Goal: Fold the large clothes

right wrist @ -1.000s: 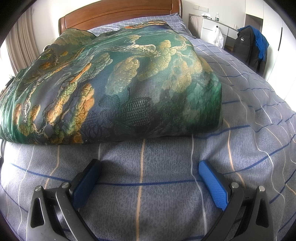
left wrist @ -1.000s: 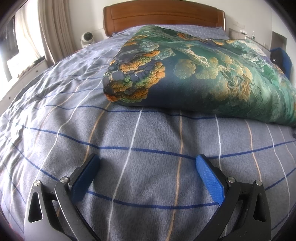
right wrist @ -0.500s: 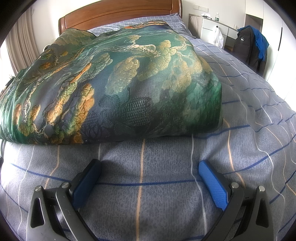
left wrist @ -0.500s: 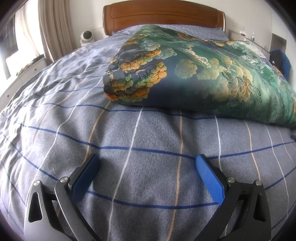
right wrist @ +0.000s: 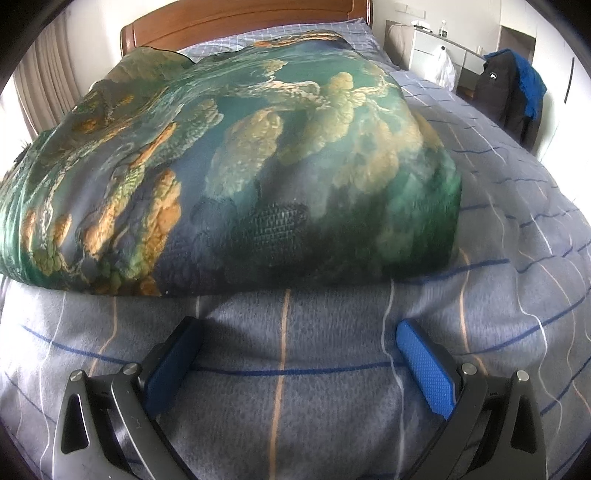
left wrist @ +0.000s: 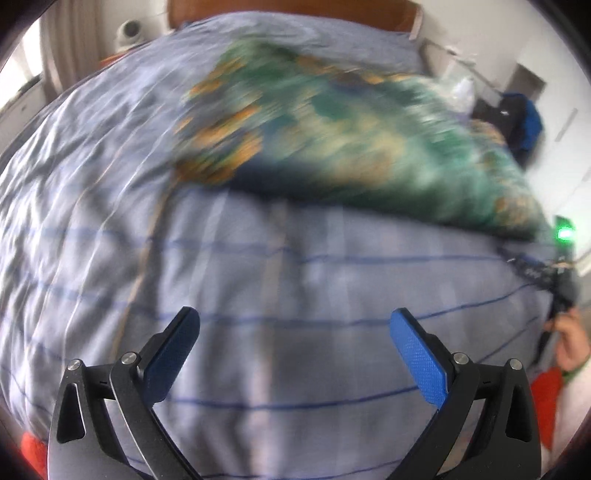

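Observation:
A large green, blue and gold printed cloth (right wrist: 236,166) lies folded in a thick stack on the bed. In the left wrist view it (left wrist: 332,147) is blurred, beyond my fingers. My left gripper (left wrist: 295,325) is open and empty, raised above the striped bedspread (left wrist: 295,266). My right gripper (right wrist: 299,332) is open and empty, low on the bedspread (right wrist: 295,387) just short of the cloth's near folded edge.
A wooden headboard (right wrist: 240,22) stands at the far end. A white cabinet (right wrist: 436,48) and a dark and blue jacket (right wrist: 513,92) are to the right. Curtains (right wrist: 48,74) hang at the left. The other hand and gripper (left wrist: 561,295) show at the right edge.
My left gripper has lifted and pulled back fast, so its view is blurred and shows more of the bed. My right gripper has stayed put. Both remain open.

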Tool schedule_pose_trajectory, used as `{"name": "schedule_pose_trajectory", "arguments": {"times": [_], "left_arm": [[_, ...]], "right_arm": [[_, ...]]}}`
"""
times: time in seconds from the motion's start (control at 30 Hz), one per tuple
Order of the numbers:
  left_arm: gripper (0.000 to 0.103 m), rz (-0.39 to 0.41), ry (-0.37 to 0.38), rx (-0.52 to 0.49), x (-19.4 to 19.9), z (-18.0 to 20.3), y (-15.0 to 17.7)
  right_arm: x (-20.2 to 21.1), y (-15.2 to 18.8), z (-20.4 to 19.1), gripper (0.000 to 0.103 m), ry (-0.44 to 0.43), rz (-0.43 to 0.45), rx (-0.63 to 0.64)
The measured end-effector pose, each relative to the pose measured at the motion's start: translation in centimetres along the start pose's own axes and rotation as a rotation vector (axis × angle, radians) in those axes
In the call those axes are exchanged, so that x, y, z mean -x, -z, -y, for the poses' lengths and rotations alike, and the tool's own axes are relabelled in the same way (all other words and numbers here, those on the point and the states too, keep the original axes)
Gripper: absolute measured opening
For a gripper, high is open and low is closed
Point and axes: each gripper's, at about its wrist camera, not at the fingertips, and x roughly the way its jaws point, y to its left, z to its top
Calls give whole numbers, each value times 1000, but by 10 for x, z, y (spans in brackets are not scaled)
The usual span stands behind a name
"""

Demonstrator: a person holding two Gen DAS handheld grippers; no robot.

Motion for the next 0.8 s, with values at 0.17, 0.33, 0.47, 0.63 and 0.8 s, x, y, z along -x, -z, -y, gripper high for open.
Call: {"name": "schedule_pose_trajectory", "arguments": {"times": [0.17, 0.33, 0.47, 0.63, 0.8], "left_arm": [[103, 73, 91, -125, 7, 67, -61], [103, 98, 23, -209, -39, 119, -128], [103, -3, -151, -151, -125, 128, -177], [103, -12, -188, -108, -168, 126, -184], [102, 4, -161, -168, -137, 130, -187]], "right_arm": [[10, -7, 18, 103, -152, -73, 18], [74, -9, 68, 102, -358, 123, -144], [84, -31, 108, 102, -503, 171, -292], [33, -63, 137, 102, -579, 97, -441], [-26, -79, 138, 102, -695, -42, -489]]}}
